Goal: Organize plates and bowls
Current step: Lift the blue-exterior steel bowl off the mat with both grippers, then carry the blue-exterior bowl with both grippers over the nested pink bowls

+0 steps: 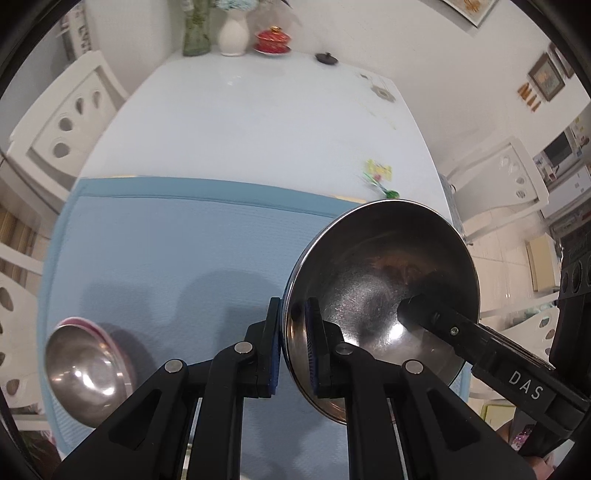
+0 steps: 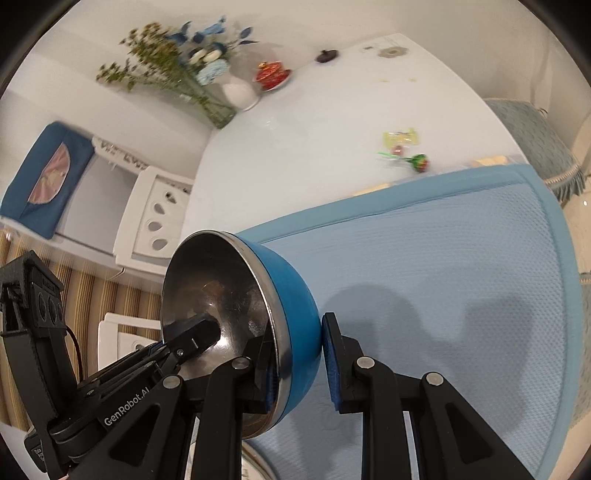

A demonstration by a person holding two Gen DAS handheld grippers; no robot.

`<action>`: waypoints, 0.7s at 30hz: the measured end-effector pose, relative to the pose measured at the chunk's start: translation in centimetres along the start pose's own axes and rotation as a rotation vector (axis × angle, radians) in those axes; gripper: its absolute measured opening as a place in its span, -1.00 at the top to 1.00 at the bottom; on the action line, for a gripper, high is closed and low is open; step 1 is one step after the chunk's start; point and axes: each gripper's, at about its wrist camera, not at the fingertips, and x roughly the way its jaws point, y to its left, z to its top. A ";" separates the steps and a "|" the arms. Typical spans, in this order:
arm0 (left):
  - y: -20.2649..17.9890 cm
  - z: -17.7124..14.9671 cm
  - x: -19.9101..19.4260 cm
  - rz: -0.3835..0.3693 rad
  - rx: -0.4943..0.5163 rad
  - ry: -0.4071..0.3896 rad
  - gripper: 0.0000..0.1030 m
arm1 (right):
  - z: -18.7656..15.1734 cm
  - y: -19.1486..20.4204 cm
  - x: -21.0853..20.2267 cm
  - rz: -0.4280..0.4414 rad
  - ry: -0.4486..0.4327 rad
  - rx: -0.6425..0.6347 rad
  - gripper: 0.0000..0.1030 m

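Note:
A steel bowl with a blue outside (image 1: 384,291) (image 2: 236,317) is held tilted above the light blue mat (image 1: 177,258) (image 2: 443,258) by both grippers. My left gripper (image 1: 293,347) is shut on its rim, one pad inside and one outside. My right gripper (image 2: 299,365) is shut on the opposite rim; its finger shows inside the bowl in the left wrist view (image 1: 461,332). A second steel bowl with a pink outside (image 1: 88,365) lies on the mat at the near left.
White table (image 1: 240,122) with a white vase (image 1: 233,33), a glass vase of flowers (image 2: 207,96), a red lidded cup (image 1: 273,38), a small dark lid (image 1: 325,57) and candy wrappers (image 1: 378,177). White chairs (image 1: 62,133) stand at both sides.

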 end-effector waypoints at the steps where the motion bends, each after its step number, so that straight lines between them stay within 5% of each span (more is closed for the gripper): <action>1: 0.6 0.0 -0.4 0.002 -0.004 -0.004 0.83 | -0.2 1.0 0.3 0.003 0.002 -0.010 0.60; 21: 13.6 -1.3 -6.1 0.011 -0.097 -0.051 0.83 | -3.4 14.2 4.5 0.030 0.031 -0.120 0.58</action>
